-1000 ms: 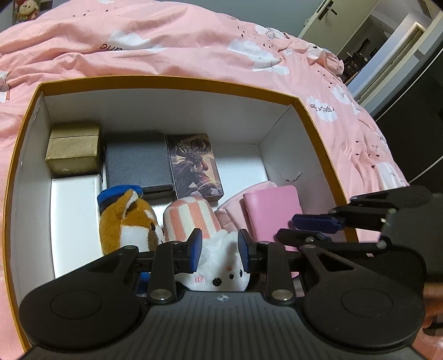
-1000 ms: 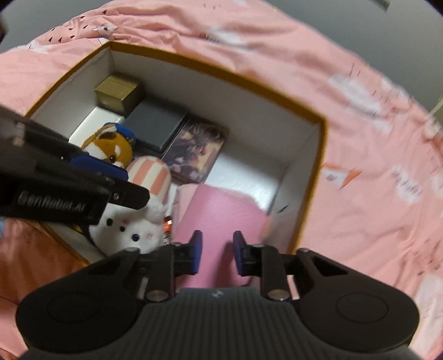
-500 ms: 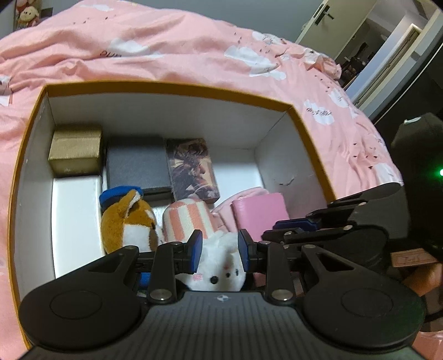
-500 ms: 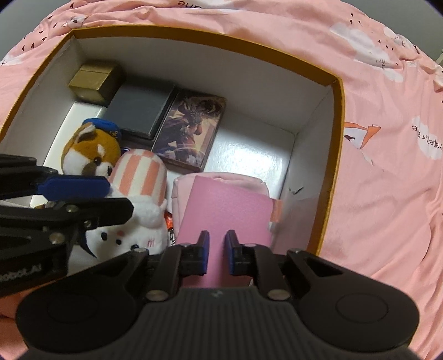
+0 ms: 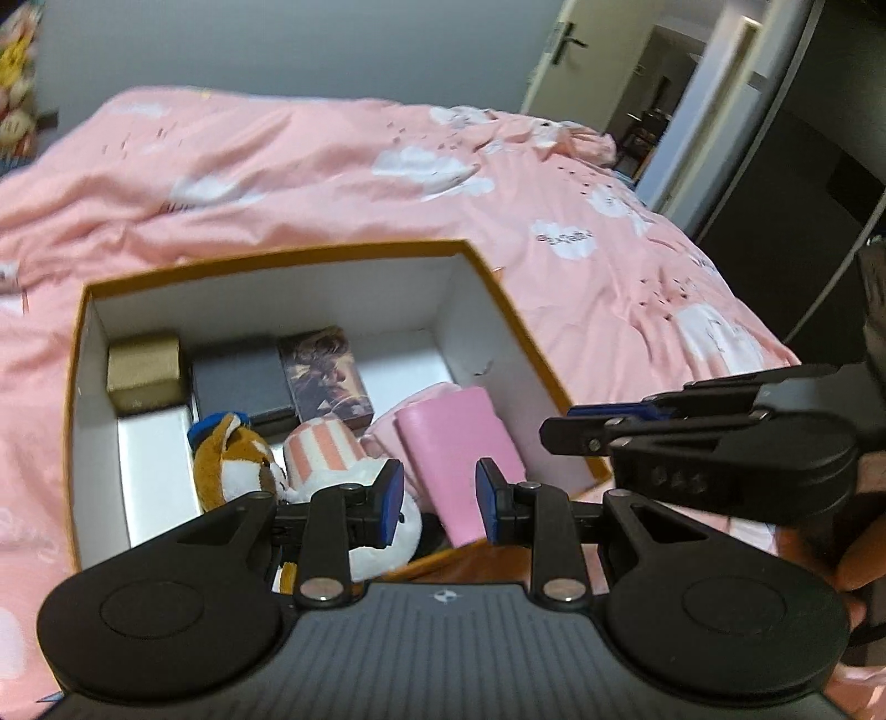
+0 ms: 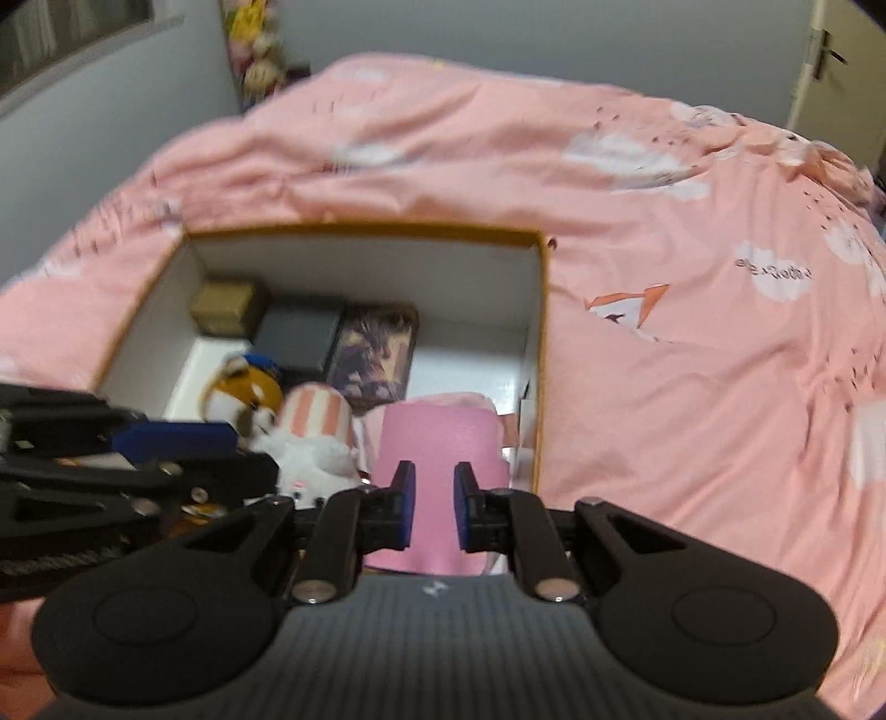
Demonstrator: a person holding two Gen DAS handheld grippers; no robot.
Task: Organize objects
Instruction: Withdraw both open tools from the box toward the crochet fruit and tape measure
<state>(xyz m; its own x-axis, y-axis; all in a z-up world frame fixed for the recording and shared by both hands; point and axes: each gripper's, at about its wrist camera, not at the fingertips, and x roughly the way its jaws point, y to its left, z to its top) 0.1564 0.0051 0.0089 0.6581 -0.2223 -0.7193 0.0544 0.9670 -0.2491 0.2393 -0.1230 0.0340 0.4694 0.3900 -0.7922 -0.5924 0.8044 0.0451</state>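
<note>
An open box with an orange rim (image 5: 277, 260) (image 6: 360, 230) sits on the pink bed. Inside lie a gold box (image 5: 145, 372), a grey box (image 5: 241, 382), a picture box (image 5: 326, 374), a fox plush (image 5: 232, 459), a striped white plush (image 5: 324, 454) and a pink wallet (image 5: 457, 448) (image 6: 437, 443). My left gripper (image 5: 437, 501) is open and empty above the box's near edge. My right gripper (image 6: 433, 512) is open and empty, above the near end of the pink wallet, and shows from the side in the left wrist view (image 5: 692, 421).
The pink duvet with cloud prints (image 5: 332, 166) surrounds the box. An open door (image 5: 565, 61) and a dark wardrobe (image 5: 803, 183) stand at the right. Plush toys (image 6: 257, 50) sit against the back wall.
Both grippers have pulled back and up from the box, so it looks smaller. The right gripper's jaws have widened a little. The things in the box have not moved.
</note>
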